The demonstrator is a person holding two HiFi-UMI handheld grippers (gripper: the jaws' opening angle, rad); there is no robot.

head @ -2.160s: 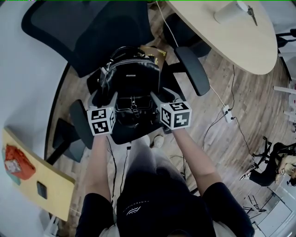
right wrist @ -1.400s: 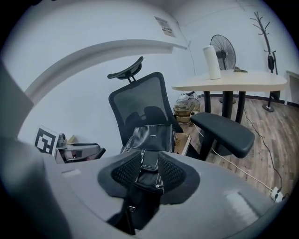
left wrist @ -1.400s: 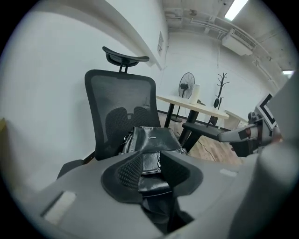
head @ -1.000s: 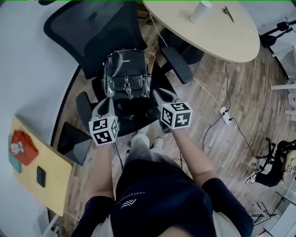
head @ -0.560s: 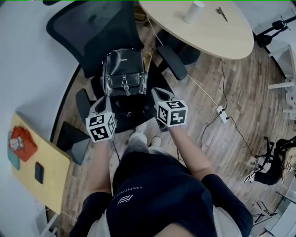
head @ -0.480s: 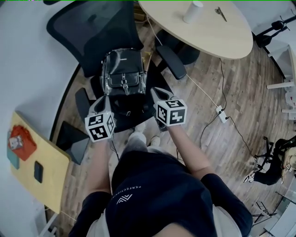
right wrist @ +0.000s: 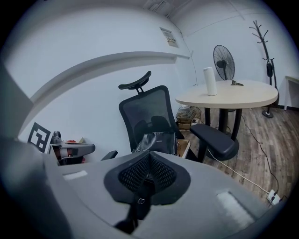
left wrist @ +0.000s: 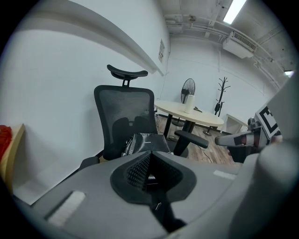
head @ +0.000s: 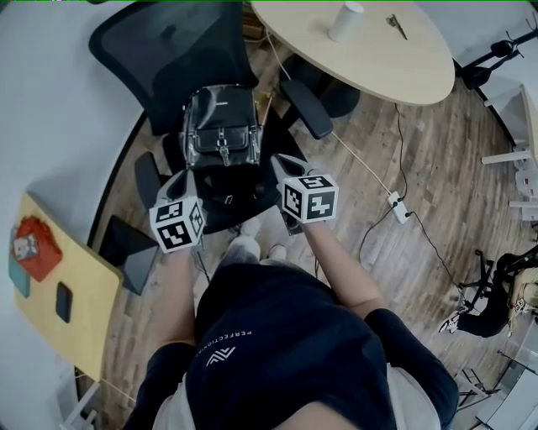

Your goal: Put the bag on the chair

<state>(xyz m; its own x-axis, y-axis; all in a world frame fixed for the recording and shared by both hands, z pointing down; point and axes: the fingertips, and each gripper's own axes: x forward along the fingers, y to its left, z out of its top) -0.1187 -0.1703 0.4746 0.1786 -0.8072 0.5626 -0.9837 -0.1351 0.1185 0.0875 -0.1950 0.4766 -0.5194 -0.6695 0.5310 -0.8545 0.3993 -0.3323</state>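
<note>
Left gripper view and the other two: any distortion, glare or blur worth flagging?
Left gripper view: strong fisheye inside a dark round vignette, ceiling strip light blown out, close foreground soft. Right gripper view: same fisheye, walls bowed, even light. Head view: sharp, edges curved, highlights on the glossy black leather bag on the black mesh office chair.

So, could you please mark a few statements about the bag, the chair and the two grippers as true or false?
1. The black bag sits on the seat of the office chair. True.
2. The left gripper is clamped on the bag. False: the left gripper has its jaws together with nothing between them, and it is apart from the bag.
3. The right gripper is shut and empty. True.
4. The white cup stands on the floor. False: the white cup stands on the round table.
</note>
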